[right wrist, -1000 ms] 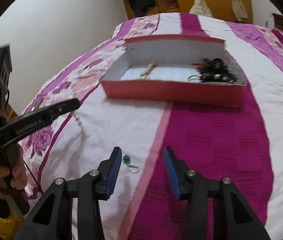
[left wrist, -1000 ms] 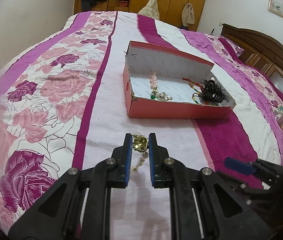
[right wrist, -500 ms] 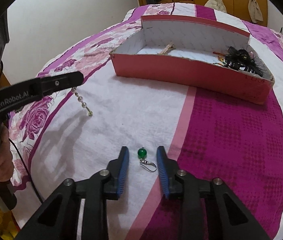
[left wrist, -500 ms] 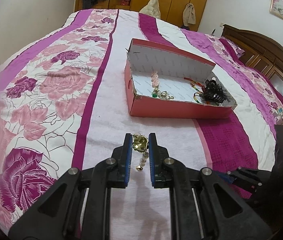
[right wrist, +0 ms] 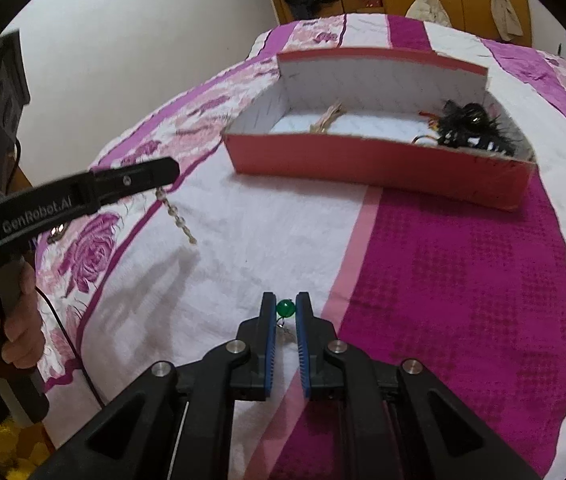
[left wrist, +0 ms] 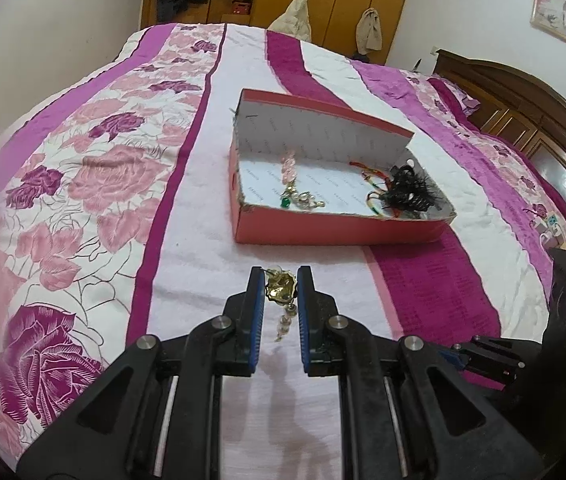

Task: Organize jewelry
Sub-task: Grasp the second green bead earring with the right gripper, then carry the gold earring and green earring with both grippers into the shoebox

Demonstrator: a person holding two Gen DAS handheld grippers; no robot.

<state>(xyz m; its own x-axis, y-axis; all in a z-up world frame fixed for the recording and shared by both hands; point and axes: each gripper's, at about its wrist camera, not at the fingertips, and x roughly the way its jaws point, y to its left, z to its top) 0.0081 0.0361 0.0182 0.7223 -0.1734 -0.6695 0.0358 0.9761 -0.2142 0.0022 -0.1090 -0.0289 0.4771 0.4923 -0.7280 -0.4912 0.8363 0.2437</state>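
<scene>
Left wrist view is showing the left gripper (left wrist: pixel 280 284) pinching a gold earring (left wrist: pixel 280 289) between its jaws, the bead chain hanging down above the bed (left wrist: pixel 203 264). Right gripper (right wrist: pixel 285 309) jaws are pressing on a green bead earring (right wrist: pixel 285 308) close to the bedspread. Red box (left wrist: pixel 335 232) is lying farther ahead, holding other jewelry.

2 grippers: the left gripper (left wrist: pixel 279 280) pinches 1 gold earring (left wrist: pixel 280 289), the right gripper (right wrist: pixel 285 307) pinches 1 green-bead earring (right wrist: pixel 285 309). 1 red box (left wrist: pixel 339 230) sits on 1 bedspread (left wrist: pixel 203 232), toward its middle. Inside the box: 1 pink bead strand (left wrist: pixel 289 166) and 1 green-stone piece (left wrist: pixel 285 201) near the left end, and 1 black hair claw (left wrist: pixel 409 192) and a tangle of red-and-gold bangles (left wrist: pixel 373 180), too knotted to count, at the right end.
</scene>
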